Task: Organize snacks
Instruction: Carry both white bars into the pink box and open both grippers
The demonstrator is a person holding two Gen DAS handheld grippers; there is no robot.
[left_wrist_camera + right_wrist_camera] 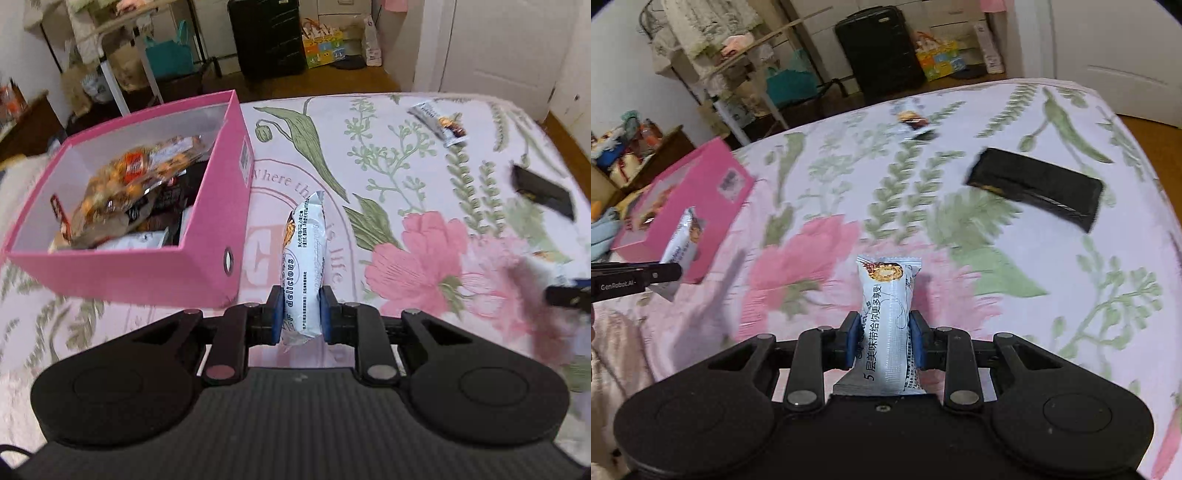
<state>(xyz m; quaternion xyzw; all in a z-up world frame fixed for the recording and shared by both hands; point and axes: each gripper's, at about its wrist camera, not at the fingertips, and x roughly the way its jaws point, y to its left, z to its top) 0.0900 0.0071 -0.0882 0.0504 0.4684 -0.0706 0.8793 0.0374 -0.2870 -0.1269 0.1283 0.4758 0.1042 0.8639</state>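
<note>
**Both tongs pinching a snack bar above the flowered bed cover**

Your left gripper (299, 314) has its blue pads pressed on a white snack bar (303, 258), which stands on edge between them and reaches away from you over the bed cover (388, 166). The word "delicious" runs along the wrapper's side. Just left of that bar sits the pink box (207, 266), open at the top, with its near right corner close to the gripper. Inside you can see a bag of orange-brown snacks (125, 184) lying over darker packets and a white one; what those are is too blurred to tell.

Your right gripper (882, 339) pinches a second pale wrapped bar (888, 325) the same way, printed face up, with a picture of a round pastry at its far end. The bar hangs clear above the cover.

Two things lie loose on the bed beyond your right tongs: a black packet (1034, 188) to the far right, and a small silver-and-dark packet (916, 120) near the far edge. In the right wrist view the left gripper shows at the left margin with its white bar in front of the pink box
</note>
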